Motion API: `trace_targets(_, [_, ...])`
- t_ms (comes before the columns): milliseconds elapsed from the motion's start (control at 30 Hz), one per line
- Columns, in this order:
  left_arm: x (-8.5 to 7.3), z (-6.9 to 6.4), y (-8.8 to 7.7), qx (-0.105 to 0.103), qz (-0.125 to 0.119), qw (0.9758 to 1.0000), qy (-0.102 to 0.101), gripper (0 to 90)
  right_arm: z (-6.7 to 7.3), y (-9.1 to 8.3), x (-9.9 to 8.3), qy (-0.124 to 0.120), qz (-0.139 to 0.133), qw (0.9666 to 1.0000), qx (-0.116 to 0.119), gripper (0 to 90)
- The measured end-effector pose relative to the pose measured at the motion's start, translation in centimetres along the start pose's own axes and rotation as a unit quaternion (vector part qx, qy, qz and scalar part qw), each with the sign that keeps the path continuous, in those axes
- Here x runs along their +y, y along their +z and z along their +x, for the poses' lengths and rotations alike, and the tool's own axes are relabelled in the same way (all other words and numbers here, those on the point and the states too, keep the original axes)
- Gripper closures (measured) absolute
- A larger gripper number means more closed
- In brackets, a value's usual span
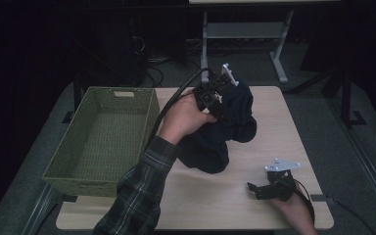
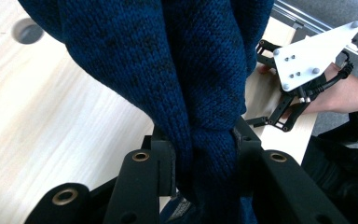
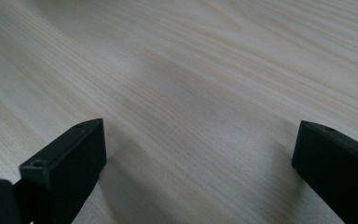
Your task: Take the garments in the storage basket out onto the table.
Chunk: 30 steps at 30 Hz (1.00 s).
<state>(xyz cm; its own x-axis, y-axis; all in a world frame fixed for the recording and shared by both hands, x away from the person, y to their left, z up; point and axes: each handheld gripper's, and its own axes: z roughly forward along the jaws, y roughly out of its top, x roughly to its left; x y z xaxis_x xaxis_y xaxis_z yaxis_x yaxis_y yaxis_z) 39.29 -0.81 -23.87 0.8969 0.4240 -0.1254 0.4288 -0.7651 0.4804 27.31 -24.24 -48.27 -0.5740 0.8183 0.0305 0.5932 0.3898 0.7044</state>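
- the left gripper (image 1: 223, 105) is clamped on a dark blue knitted garment (image 1: 220, 134), up near the far middle of the light wooden table (image 1: 274, 127).
- in the left gripper view its 2 black jaws pinch a bunched fold of the garment (image 2: 200, 84) between them, pads pressed into the knit on both sides.
- the garment hangs from that grip; its lower part sags toward the table centre, just right of the green woven basket (image 1: 103, 137).
- the basket stands on the table's left side, with the plaid sleeve (image 1: 137, 196) of the left arm passing its near right corner.
- the right gripper (image 1: 262, 188) rests low at the near right of the table, well apart from the garment.
- in the right gripper view its jaws stand wide apart over bare wood (image 3: 205, 93), nothing between them.
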Motion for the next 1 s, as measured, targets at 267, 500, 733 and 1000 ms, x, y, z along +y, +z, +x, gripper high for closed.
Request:
trace_targets(267, [0.3, 0.4, 3.3, -0.023, 0.012, 0.9997, -0.004, 69.0, 0.0, 0.0, 0.0, 0.000, 0.000, 1.0000, 0.000, 2.5])
trace_targets(500, [0.3, 1.1, 5.8, -0.044, 0.015, 0.9989, -0.007, 68.9, 0.0, 0.0, 0.0, 0.001, 0.000, 1.0000, 0.001, 2.5])
trace_targets(733, [-0.3, 2.8, 8.4, -0.069, 0.007, 0.9975, -0.013, 68.3, 0.0, 0.0, 0.0, 0.001, 0.000, 1.0000, 0.000, 2.5])
trace_targets(1000, [-1.2, 5.1, 10.8, -0.069, 0.015, 0.9972, -0.027, 67.4, 0.0, 0.0, 0.0, 0.001, 0.000, 1.0000, 0.000, 2.5])
